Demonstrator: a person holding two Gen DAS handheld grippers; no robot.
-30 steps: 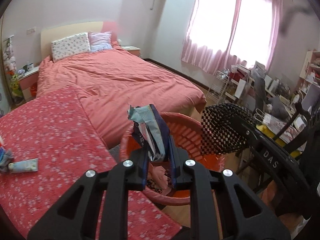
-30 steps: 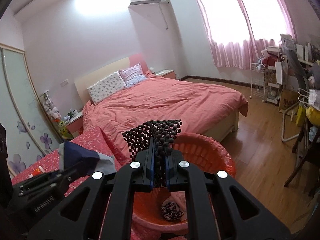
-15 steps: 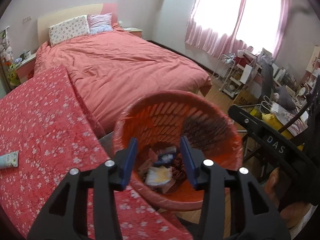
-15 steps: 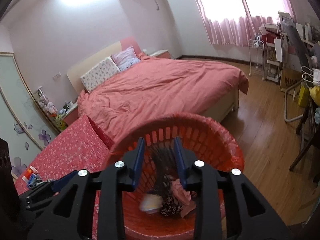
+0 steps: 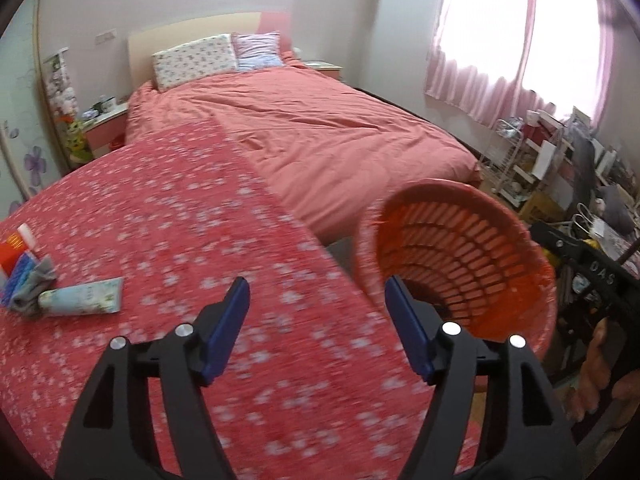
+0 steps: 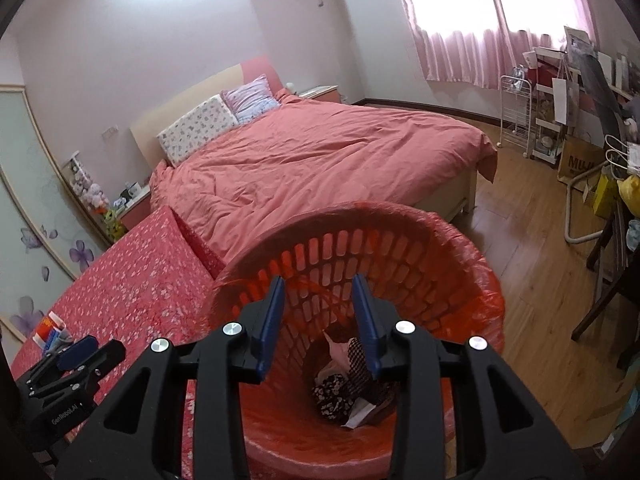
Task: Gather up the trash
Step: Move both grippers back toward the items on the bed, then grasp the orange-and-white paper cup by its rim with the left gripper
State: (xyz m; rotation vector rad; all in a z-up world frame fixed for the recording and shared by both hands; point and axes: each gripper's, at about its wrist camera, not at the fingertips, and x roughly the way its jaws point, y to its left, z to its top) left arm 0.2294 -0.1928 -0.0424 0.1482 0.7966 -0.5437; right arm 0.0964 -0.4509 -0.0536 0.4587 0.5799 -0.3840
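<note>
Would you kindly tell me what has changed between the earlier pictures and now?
Both grippers let go: the left gripper dropped its crumpled wrapper and the right gripper its black checkered piece into the orange bin. Both jaws have just been opening, nothing between them. The left then swung towards the red floral table. The tube stayed put.

Flowered red table [image 5: 168, 216] with pale tube [image 5: 82, 297], maybe gray cloth [image 5: 34, 282].
</note>
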